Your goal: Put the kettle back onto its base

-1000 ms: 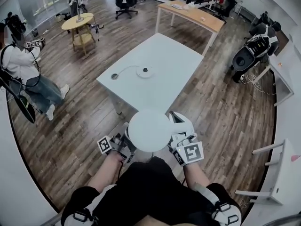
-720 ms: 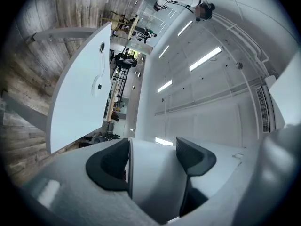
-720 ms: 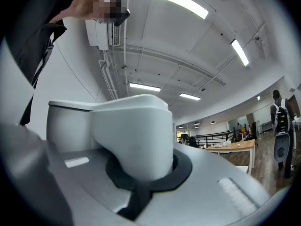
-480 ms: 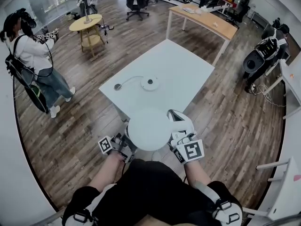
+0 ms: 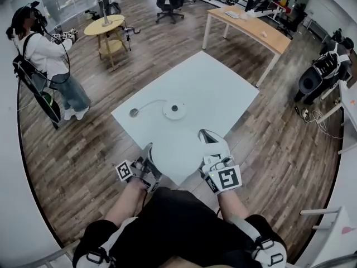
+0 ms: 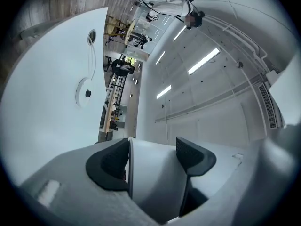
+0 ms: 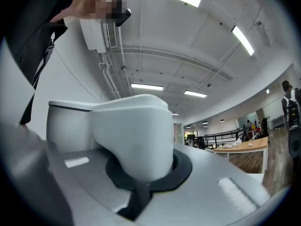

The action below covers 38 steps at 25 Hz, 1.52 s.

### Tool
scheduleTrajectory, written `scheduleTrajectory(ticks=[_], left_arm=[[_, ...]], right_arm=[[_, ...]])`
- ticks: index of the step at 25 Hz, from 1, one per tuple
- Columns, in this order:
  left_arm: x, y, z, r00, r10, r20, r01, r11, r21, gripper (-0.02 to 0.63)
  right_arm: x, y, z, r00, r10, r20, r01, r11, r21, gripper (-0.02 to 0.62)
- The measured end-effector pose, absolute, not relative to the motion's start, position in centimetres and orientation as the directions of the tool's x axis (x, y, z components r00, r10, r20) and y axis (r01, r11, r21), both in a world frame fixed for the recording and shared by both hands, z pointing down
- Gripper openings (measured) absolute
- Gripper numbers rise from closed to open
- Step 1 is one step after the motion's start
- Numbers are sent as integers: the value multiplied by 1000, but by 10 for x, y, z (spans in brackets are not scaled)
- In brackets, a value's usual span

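White kettle (image 5: 177, 154), white table (image 5: 212, 88), brown plank floor (image 5: 279, 144)

From above, kettle (image 5: 177, 154) lid is hiding kettle's body and underside; left gripper (image 5: 148, 166) tips are sitting hidden under kettle; table (image 5: 215, 88) corner nearest kettle is lying covered; desk (image 5: 252, 30) clutter beyond kettle is showing too small

I see the white surface (image 5: 212, 88) reaching away ahead of my left gripper (image 5: 146, 165), its near corner just beside that gripper. On it, ahead and slightly right, lies the round white base (image 5: 174, 109). A cable (image 5: 149, 101) curves left from the base to a plug (image 5: 134, 113) lying flat near the surface's left edge.
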<state>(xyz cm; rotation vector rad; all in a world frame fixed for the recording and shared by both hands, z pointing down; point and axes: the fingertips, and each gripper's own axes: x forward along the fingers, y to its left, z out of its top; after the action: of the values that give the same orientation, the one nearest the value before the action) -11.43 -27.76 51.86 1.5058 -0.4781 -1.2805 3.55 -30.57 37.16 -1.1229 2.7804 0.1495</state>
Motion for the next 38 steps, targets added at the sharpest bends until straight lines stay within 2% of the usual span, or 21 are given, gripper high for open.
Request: scheduleTrajectory(ticks=[12,27,38], left_arm=[[-104,-317,530,352,-836,-421,287,-332,898,322],[-140,-393,550,393,-821,-415,340,-290,894,322],[-161,-457,590,445,-820,-361,347,-214,913,322]], right_arm=[[50,-353,389,-714,-683,-151,-691,723,-2,5],[9,-420,406,-672,-732,-110,-738,674,18,5],[-10,-480,445,-615,-787,-58,-788,616,0,5]])
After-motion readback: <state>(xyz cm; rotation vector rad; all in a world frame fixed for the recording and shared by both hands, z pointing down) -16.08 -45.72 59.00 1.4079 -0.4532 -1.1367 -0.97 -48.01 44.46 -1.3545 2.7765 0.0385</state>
